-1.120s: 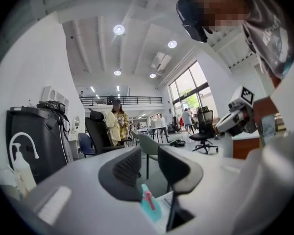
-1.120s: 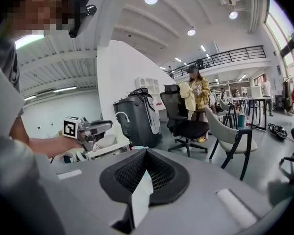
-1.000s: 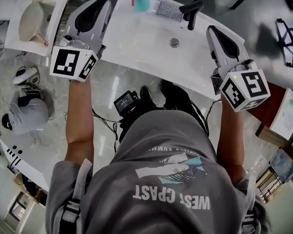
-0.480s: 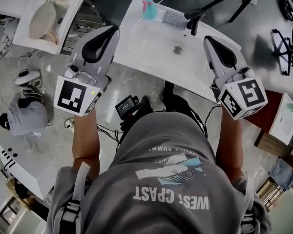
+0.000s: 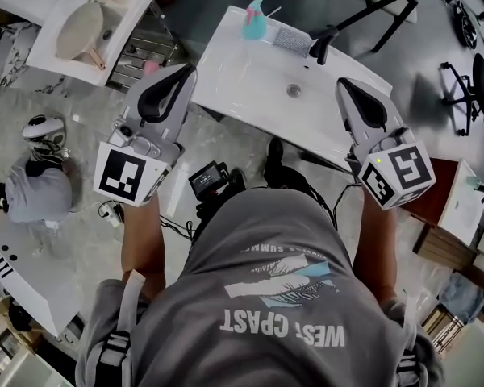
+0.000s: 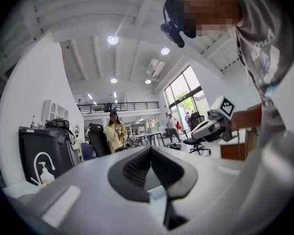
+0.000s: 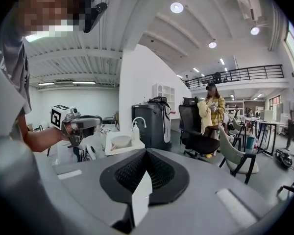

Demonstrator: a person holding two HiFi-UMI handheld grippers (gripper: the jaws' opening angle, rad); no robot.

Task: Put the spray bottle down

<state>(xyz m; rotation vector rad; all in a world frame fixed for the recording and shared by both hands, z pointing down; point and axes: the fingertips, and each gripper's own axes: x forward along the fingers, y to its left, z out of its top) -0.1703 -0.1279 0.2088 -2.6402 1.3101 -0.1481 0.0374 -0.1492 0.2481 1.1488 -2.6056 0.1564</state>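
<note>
The teal spray bottle (image 5: 254, 20) with a pink trigger stands upright on the far rim of the white sink (image 5: 242, 79), with neither gripper touching it. My left gripper (image 5: 182, 74) hovers off the sink's near left edge, shut and empty. My right gripper (image 5: 345, 85) hangs over the sink's near right edge, also shut with nothing in it. In the left gripper view the left gripper (image 6: 156, 192) points level across the room, and the right gripper (image 6: 211, 126) shows beside it. The right gripper view shows the right gripper (image 7: 141, 192) closed, with the left gripper (image 7: 83, 126) off to its left.
A black faucet (image 5: 321, 43), a grey pad (image 5: 292, 41) and the drain (image 5: 294, 89) are on the sink. A second basin (image 5: 81, 31) with a bowl stands at left. A person (image 5: 32, 188) crouches on the floor. Office chairs (image 5: 476, 79) stand right.
Both grippers have drawn back from the sink toward my body and risen. The left one has left the sink's edge. The spray bottle has stayed standing on the far rim.
</note>
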